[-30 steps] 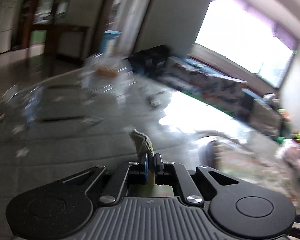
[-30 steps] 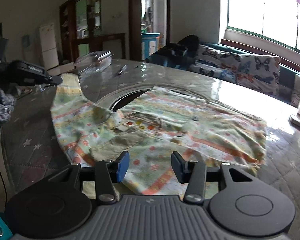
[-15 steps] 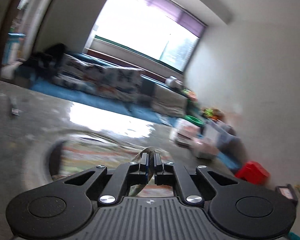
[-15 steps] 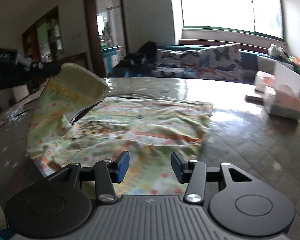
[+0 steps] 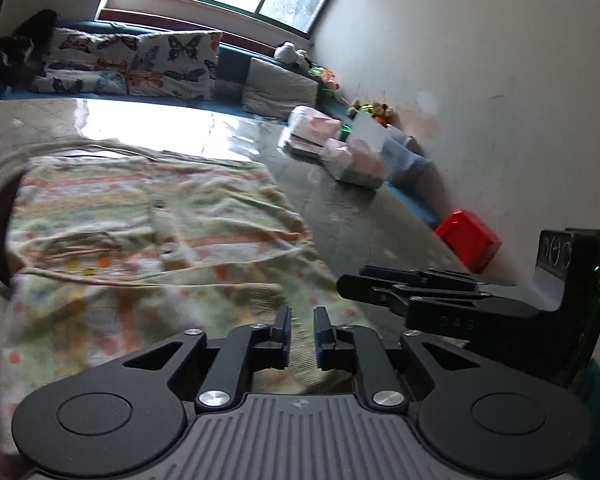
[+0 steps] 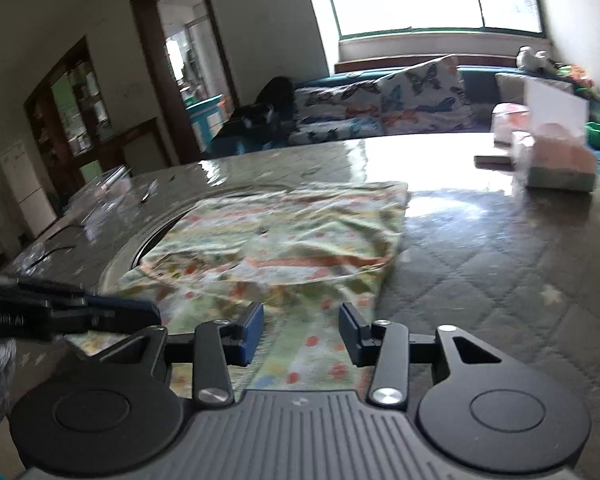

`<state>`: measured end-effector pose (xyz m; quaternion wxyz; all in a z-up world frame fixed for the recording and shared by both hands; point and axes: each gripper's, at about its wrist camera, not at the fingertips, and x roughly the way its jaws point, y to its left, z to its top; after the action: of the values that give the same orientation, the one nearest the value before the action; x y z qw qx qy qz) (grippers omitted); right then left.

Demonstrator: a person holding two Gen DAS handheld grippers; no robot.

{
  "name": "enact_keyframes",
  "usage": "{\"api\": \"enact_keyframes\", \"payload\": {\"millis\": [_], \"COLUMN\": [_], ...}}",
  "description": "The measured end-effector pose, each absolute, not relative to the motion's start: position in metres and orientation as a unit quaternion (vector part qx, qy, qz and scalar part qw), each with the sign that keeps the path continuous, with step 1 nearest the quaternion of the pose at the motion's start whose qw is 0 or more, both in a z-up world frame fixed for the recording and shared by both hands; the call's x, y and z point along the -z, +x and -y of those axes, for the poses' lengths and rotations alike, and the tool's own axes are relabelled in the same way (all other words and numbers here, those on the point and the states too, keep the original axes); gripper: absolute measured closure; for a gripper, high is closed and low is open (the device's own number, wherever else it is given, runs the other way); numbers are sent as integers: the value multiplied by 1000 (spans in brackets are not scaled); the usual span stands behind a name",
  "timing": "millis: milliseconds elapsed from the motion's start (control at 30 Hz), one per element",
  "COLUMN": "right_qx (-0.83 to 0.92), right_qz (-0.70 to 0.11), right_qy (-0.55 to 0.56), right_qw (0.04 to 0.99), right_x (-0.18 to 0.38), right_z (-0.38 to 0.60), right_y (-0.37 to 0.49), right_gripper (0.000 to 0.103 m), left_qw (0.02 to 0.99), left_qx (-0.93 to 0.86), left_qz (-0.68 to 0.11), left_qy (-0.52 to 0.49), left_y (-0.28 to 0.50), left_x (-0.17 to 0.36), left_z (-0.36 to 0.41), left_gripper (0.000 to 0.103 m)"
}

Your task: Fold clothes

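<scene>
Where folded, garment point(image 6: 284, 240) lengthwise crosswise.

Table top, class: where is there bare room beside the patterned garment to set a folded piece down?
Free: the quilted table between the garment and the tissue boxes. Crowded: the far left edge with clear clutter, and the near side where both grippers work.

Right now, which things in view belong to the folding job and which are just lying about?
Job:
- patterned garment spread on the table
- left claw, jaws opening, cloth edge still between them
- right claw, jaws closing, pads not pressing on cloth

Lying about:
- tissue packs
- red box
- butterfly cushions
</scene>
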<state>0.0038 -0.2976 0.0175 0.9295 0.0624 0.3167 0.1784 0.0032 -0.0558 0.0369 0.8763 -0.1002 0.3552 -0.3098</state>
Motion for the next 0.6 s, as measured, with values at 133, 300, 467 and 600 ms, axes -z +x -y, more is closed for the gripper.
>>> {"api": "enact_keyframes", "payload": {"millis": [133,300,467,600], "right_qx": [-197,-200,-198,-189], "right_qz": [-336,-358,-364,-353], "right_qy": [53,44,35,26], "right_qw": [919,911,909,916], "right_x": [-7,5,6,-3], "right_z": [277,263,257,256], "right_y": [16,26,29,28], "right_gripper": [63,68,90,100], "left_qw": [897,916,922,922], "left_qx": [255,186,143,138], "left_qz": [-346,-340,-342,-344], "left_qy": [-104,-106,-114,-114], "left_y": [7,8,10,12], "left_x": [-38,-33,-24,-19], "left_z": [19,-25,-53,-58], "left_gripper": [74,71,67,66]}}
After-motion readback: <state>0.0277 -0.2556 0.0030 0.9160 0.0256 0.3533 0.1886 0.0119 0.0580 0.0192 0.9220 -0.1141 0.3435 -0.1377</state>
